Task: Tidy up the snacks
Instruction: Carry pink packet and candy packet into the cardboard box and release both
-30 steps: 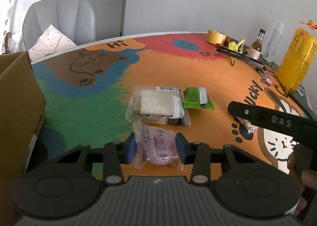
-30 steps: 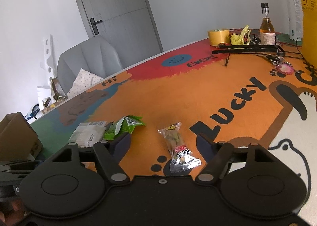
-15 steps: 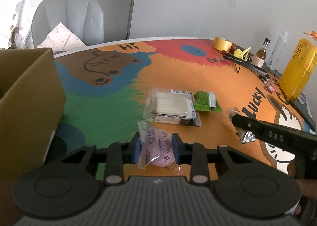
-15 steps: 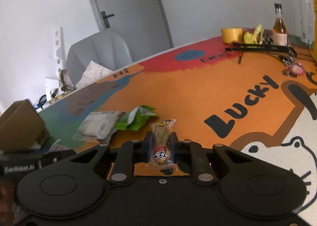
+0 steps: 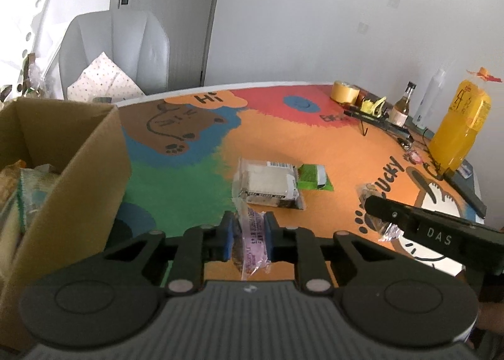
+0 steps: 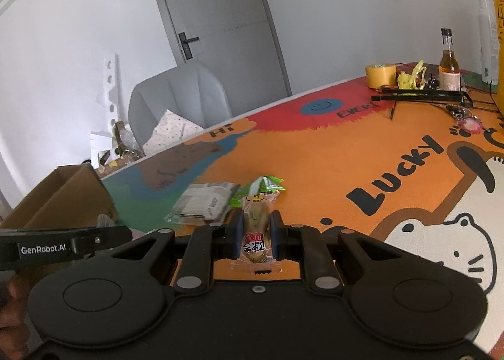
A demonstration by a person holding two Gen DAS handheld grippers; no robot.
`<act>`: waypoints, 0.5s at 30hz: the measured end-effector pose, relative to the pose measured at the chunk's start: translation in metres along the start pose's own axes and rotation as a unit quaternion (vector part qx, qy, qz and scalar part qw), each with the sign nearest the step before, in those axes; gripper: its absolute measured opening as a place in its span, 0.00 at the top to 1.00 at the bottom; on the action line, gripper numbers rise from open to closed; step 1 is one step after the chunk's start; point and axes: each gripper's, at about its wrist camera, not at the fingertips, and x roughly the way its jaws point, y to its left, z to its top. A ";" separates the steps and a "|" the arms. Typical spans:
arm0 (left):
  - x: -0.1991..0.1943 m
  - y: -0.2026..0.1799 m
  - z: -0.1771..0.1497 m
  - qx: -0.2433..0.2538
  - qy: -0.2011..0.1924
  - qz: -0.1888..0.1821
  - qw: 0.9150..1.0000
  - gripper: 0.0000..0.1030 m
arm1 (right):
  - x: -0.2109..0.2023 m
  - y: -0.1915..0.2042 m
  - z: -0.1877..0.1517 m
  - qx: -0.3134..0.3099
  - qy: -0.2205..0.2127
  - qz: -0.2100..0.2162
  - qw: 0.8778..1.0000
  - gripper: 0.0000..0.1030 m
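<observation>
Film crinkling between blue pads, the left gripper (image 5: 249,235) is clenching a purple snack pouch (image 5: 252,243) at mid-body; it is looking light, soft and slippery, so a central pinch is suiting it best. The right gripper (image 6: 255,234) is likewise squeezing a clear-wrapped snack (image 6: 256,227) bearing red Chinese characters, too blurred to read surely. Beyond, a white wafer pack (image 5: 269,185) and a green packet (image 5: 313,176) are lying touching on the mat (image 5: 315,139), which is reading "LUCKY" and "Hi". At left a cardboard box (image 5: 78,152) is standing open.
</observation>
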 end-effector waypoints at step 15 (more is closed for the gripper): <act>-0.053 0.007 0.008 -0.002 -0.052 -0.002 0.999 0.87 | -0.024 0.033 0.008 -0.016 -0.029 0.026 0.999 0.85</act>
